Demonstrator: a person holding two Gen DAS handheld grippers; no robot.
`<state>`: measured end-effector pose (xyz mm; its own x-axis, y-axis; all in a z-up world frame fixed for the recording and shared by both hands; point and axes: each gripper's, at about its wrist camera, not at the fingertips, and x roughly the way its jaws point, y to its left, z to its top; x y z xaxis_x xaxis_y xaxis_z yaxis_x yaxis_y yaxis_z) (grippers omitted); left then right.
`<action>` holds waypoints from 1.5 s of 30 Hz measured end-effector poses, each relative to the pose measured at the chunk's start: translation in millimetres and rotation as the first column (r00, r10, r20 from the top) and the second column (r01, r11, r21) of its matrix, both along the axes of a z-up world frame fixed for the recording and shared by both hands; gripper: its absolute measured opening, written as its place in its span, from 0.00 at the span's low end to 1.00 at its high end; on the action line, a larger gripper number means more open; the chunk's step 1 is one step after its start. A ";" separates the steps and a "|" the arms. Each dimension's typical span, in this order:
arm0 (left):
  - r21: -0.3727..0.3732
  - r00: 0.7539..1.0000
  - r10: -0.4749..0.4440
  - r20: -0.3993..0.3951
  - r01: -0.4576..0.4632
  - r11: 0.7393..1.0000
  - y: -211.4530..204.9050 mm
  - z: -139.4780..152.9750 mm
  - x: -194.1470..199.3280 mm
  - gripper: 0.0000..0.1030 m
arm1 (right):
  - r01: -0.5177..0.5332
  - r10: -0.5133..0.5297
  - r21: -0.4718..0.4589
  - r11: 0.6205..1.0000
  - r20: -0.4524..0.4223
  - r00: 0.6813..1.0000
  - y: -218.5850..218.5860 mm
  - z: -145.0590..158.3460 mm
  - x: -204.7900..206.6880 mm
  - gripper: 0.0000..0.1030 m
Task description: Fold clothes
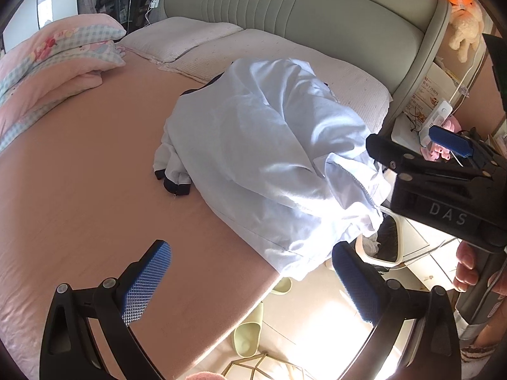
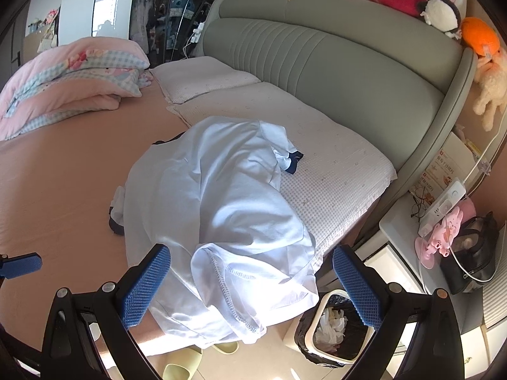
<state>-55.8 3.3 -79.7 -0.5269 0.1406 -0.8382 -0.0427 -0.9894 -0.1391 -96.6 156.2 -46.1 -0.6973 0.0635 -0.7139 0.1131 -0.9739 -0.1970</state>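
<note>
On the pink bed (image 2: 63, 171), near its edge, crumpled pale-blue cotton shirt (image 2: 218, 209) lies unfolded, hem overhanging; left tool (image 1: 250, 281) and right tool (image 2: 252, 286) both wide, empty, poised for hem.

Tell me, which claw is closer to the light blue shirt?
The right claw: it straddles the light blue shirt at its hem, open. The left claw hovers open just short of the shirt's edge over the bed.

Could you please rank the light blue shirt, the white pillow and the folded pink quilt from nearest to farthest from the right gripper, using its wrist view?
1. Light blue shirt, directly ahead of the right gripper.
2. White pillow, beyond, right.
3. Folded pink quilt, far left.
</note>
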 end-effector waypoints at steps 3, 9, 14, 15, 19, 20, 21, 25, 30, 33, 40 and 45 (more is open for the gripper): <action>0.055 1.000 0.005 0.014 -0.006 0.998 -5.5 -15.5 -7.4 1.00 | -0.019 0.019 0.002 1.000 0.002 1.000 -0.5 -9.2 -7.7 1.00; 0.089 1.000 0.010 0.013 -0.011 0.996 -6.5 -34.5 -18.6 1.00 | -0.036 0.036 -0.002 0.999 0.018 0.999 -0.2 -28.3 -22.3 0.99; 0.045 0.999 -0.020 -0.029 0.021 0.999 -8.4 -42.2 -27.2 1.00 | -0.034 0.037 -0.052 0.998 0.047 0.998 5.5 -37.1 -32.2 0.99; 0.052 0.999 -0.022 -0.030 0.024 0.998 -10.1 -44.6 -29.5 1.00 | -0.034 0.037 -0.059 0.998 0.049 0.998 6.6 -38.2 -33.6 0.99; 0.078 0.999 -0.029 -0.037 0.032 0.996 -15.6 -51.9 -38.1 1.00 | -0.037 0.040 -0.047 0.998 0.047 0.998 9.0 -41.2 -38.4 0.99; 0.088 0.999 -0.028 -0.034 0.031 0.996 -17.0 -53.6 -40.1 1.00 | -0.043 0.045 -0.052 0.998 0.047 0.998 9.3 -41.9 -40.5 0.99; 0.087 0.999 -0.029 -0.038 0.032 0.996 -17.3 -54.3 -41.5 1.00 | -0.050 0.053 -0.058 0.997 0.048 0.997 9.7 -42.7 -42.9 0.99; 0.024 0.994 -0.060 -0.090 0.063 0.998 -9.7 -53.1 -42.8 1.00 | -0.053 0.057 -0.069 0.996 0.066 0.996 11.1 -48.2 -52.8 0.97; -0.009 0.987 -0.102 -0.127 0.101 0.995 -0.6 -54.7 -46.7 1.00 | -0.004 0.024 -0.150 0.989 0.137 0.990 19.5 -56.1 -58.7 0.90; 0.035 0.989 -0.092 -0.114 0.097 0.995 1.2 -58.4 -53.0 1.00 | 0.021 0.015 -0.197 0.980 0.175 0.984 25.6 -62.5 -59.3 0.90; 0.181 0.997 -0.056 -0.051 0.065 0.981 3.3 -68.0 -78.0 1.00 | 0.116 -0.063 -0.239 0.964 0.220 0.973 46.4 -68.1 -42.5 0.83; 0.245 0.999 -0.039 -0.021 0.043 0.969 6.8 -72.2 -88.8 1.00 | 0.131 -0.081 -0.226 0.965 0.216 0.973 51.6 -65.0 -25.5 0.83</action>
<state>-144.6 10.2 -151.9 -0.5296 0.3622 -0.7670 -0.0866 -0.9226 -0.3759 -122.1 207.8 -111.1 -0.5347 -0.0593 -0.8430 0.0201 -0.9981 0.0575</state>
